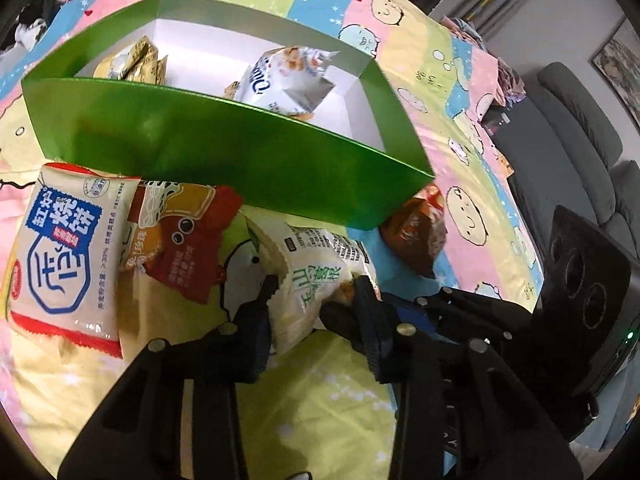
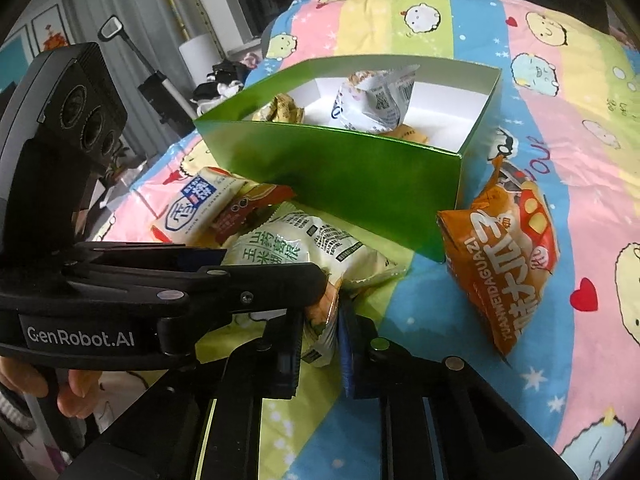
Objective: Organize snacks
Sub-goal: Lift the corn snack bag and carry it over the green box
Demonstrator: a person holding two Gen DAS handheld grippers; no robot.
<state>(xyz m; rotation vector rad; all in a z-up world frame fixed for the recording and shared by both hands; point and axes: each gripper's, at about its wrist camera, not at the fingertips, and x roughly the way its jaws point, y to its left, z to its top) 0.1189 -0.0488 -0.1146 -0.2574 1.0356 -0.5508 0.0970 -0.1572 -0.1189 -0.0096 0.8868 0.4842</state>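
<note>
Left gripper: your left gripper (image 1: 316,292) has its two black fingers pressed against both sides of a pale cream plastic snack packet with green Chinese lettering (image 1: 308,276), gripping its near end.
Right gripper: your right gripper (image 2: 318,324) pinches the same packet (image 2: 296,256) by its lower crimped edge, jaws narrowed onto the wrapper; the left gripper's black body (image 2: 168,284) crosses in from the left.
Held packet: it lies just in front of the box's near wall, between the red packet and the orange bag, with its far end resting on the bedsheet.
Box: an open rectangular cardboard box, glossy green outside and white inside (image 1: 224,140), sits on the sheet beyond the packet.
Inside the box: a white crumpled foil bag with blue print (image 1: 288,76) at the middle, small gold-wrapped sachets (image 1: 140,64) at the left end.
Left of the packet: a cream-and-blue flat packet with red crimped ends (image 1: 64,256) overlaps a red and tan snack packet (image 1: 188,236).
Right of the packet: an orange sunflower-seed bag printed with white characters (image 2: 504,264) lies beside the box's near right corner.
Surface: a pastel striped cartoon-print bedsheet (image 2: 580,128) carries everything.
Background: a grey sofa (image 1: 576,120) stands beyond the sheet's edge.
</note>
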